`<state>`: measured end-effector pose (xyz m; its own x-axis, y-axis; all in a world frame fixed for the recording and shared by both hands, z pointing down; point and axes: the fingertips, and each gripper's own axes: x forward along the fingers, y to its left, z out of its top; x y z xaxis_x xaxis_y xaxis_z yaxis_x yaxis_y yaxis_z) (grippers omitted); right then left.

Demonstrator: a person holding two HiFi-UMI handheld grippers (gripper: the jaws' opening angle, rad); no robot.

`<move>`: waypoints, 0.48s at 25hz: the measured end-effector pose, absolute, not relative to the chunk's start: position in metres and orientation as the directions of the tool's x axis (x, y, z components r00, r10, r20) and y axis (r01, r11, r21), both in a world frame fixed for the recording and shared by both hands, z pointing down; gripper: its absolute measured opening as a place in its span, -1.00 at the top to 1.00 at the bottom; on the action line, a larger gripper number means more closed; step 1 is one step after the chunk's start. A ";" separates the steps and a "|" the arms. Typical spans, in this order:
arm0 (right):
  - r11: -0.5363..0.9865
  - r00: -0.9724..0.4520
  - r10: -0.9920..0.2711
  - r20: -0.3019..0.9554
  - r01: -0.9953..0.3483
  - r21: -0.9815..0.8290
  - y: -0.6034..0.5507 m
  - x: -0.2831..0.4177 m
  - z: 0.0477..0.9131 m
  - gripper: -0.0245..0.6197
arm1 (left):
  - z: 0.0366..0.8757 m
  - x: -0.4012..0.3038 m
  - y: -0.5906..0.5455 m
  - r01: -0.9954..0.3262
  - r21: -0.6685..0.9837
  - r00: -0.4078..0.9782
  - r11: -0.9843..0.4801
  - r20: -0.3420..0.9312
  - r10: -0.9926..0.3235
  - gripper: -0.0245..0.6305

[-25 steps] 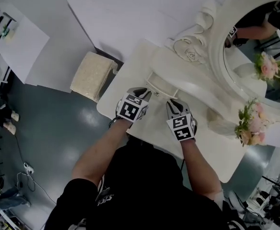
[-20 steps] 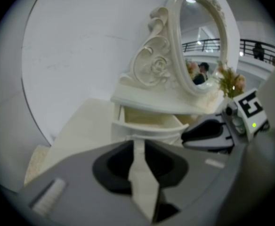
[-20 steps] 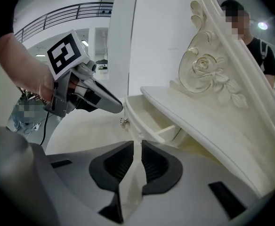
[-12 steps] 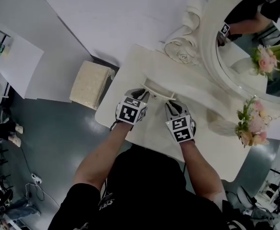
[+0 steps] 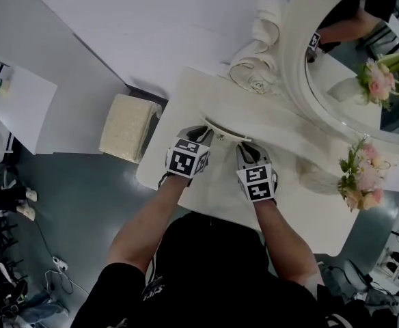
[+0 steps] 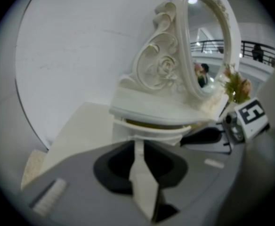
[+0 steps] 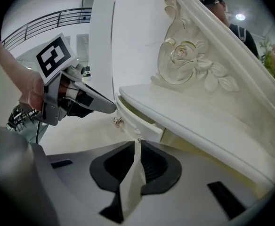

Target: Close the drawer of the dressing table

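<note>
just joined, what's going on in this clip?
A person is closing the small drawer of a white dressing table with two handheld grippers. The left gripper and right gripper sit side by side with their tips at the drawer front, apparently pushing it in. Both sets of jaws have just been closing and are only narrowly apart, with nothing between them. The drawer is not fully in yet; it sticks out a little under the shelf.

Drawer (image 5: pixel 227 130) pushed further in, left gripper (image 5: pixel 205 134) and right gripper (image 5: pixel 249 147) advanced with it, both jaws just closing narrower, nothing between them.
</note>
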<state>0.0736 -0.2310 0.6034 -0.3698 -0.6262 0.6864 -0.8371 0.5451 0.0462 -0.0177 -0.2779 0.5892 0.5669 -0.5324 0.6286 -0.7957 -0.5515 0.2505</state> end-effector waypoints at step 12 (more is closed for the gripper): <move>0.410 -0.314 -0.673 0.670 -0.912 -0.016 -0.252 0.090 0.602 0.83 | 0.594 -0.005 -0.292 -0.766 0.257 0.595 -0.588 0.630 -0.499 0.72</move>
